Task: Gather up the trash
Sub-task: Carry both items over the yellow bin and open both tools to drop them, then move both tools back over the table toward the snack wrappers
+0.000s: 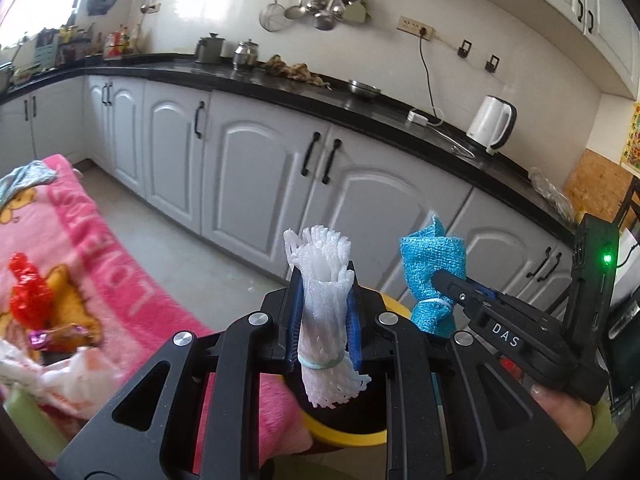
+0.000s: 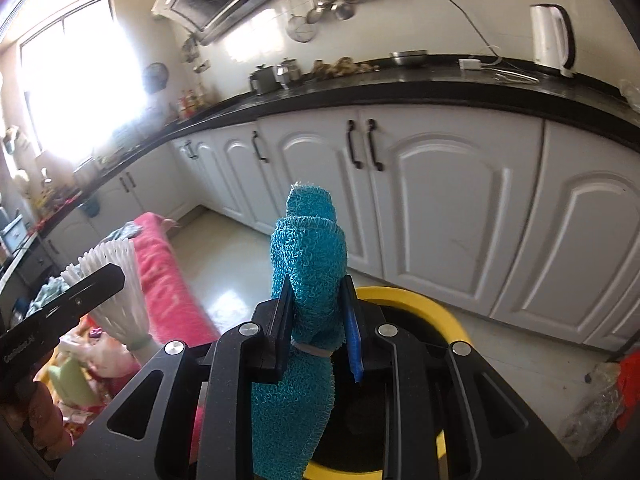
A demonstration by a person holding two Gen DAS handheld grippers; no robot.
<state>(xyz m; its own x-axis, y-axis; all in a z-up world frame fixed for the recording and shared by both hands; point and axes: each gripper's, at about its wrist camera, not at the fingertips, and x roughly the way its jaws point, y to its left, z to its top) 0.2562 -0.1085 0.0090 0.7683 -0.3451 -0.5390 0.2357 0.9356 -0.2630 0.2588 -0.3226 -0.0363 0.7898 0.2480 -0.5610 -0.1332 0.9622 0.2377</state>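
Observation:
My left gripper (image 1: pixel 323 300) is shut on a rolled white foam net (image 1: pixel 323 280) tied with a pale green band, held upright above the yellow-rimmed bin (image 1: pixel 344 436). My right gripper (image 2: pixel 318 312) is shut on a rolled blue mesh bundle (image 2: pixel 308 264) tied with a white band, also over the bin (image 2: pixel 432 304). In the left wrist view the right gripper (image 1: pixel 444 280) and the blue bundle (image 1: pixel 430 264) show just to the right. In the right wrist view the foam net (image 2: pixel 116 292) shows at the left.
A pink blanket-covered surface (image 1: pixel 100 264) at the left carries more trash: a red wrapper (image 1: pixel 26 292), a purple candy wrapper (image 1: pixel 40 338), white plastic bags (image 1: pixel 68 380). White cabinets (image 2: pixel 440 208) under a black counter (image 1: pixel 280 84) stand behind. A plastic bag (image 2: pixel 596 404) lies at the right.

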